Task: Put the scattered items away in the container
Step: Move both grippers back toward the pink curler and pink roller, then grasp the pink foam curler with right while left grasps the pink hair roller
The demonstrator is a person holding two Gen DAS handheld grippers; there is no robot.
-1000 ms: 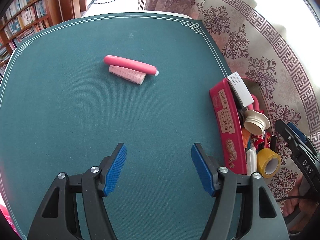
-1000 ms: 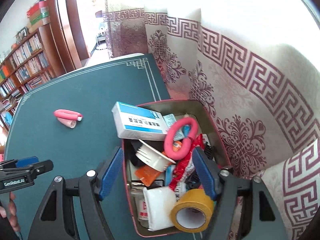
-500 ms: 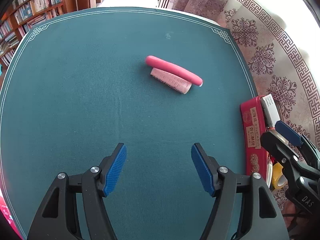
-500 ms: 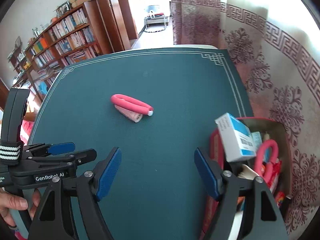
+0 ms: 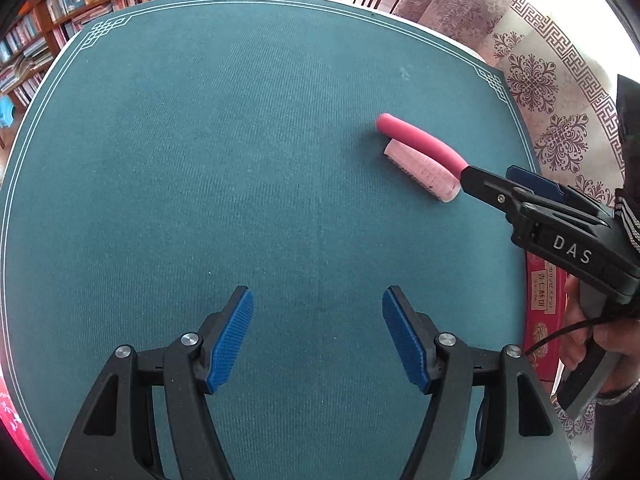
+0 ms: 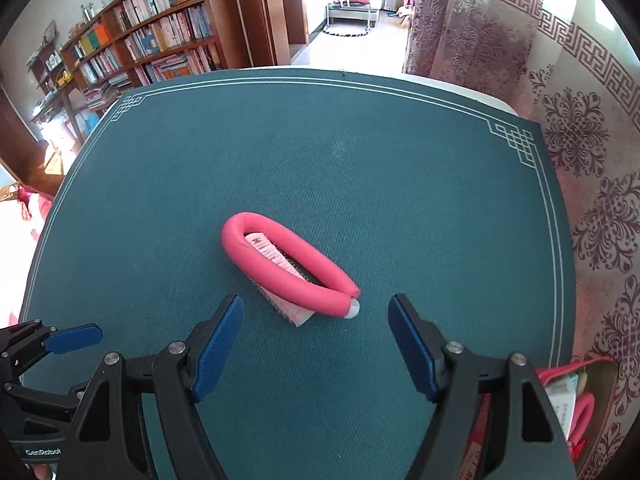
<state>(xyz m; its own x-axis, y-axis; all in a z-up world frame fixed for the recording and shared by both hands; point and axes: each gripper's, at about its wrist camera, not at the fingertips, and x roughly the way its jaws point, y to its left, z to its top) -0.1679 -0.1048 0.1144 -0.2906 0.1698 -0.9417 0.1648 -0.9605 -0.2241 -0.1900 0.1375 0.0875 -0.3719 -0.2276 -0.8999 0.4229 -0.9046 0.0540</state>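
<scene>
A bent pink foam curler (image 6: 280,264) lies on the green table mat over a pale pink hair roller (image 6: 294,312). Both also show in the left wrist view, the curler (image 5: 420,140) above the roller (image 5: 424,172). My right gripper (image 6: 316,344) is open and empty, its fingers just short of the near end of the pair. In the left wrist view the right gripper (image 5: 516,188) points at the roller's end. My left gripper (image 5: 318,336) is open and empty over bare mat, well short of the items. The red tin (image 6: 560,376) of tidied items is at the right edge.
The tin's red wall (image 5: 540,320) sits on the mat's right edge, partly behind the right hand. A patterned curtain (image 6: 592,120) hangs to the right. Bookshelves (image 6: 140,48) stand beyond the table's far left.
My right gripper has left the tin and swung left and forward to the pink curler and roller. The left gripper's view has turned left, putting the items further right.
</scene>
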